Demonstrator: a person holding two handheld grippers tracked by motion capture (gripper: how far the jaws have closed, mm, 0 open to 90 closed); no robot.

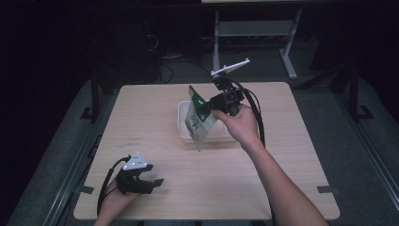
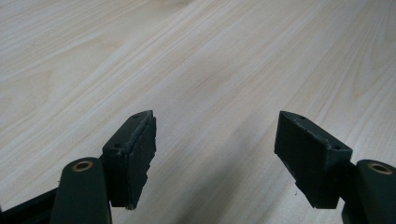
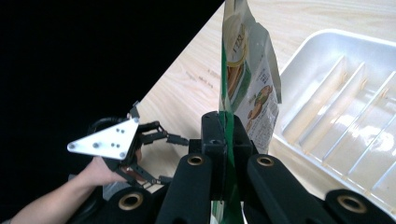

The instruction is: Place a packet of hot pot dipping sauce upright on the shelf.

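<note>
Pouch (image 1: 198, 120) is being pinched by right tool (image 1: 205, 109), held above tray (image 1: 182, 123) at frame centre | left tool (image 1: 149, 181) is idling spread, lower left | placing on bench (image 1: 282, 155) is judged pending.

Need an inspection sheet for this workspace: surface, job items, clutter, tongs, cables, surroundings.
Surface: light wood table, bare around the work.
Job's things: green-and-tan snack pouch held up above a white ribbed tray.
Clutter: nothing seen.
Tongs: right tongs shut on the pouch's edge; left tongs open above the table, nothing between them.
Cables: black cable trails from the right tongs along the forearm; another loops at the left hand.
Surroundings: dark room, white table frame behind.
</note>
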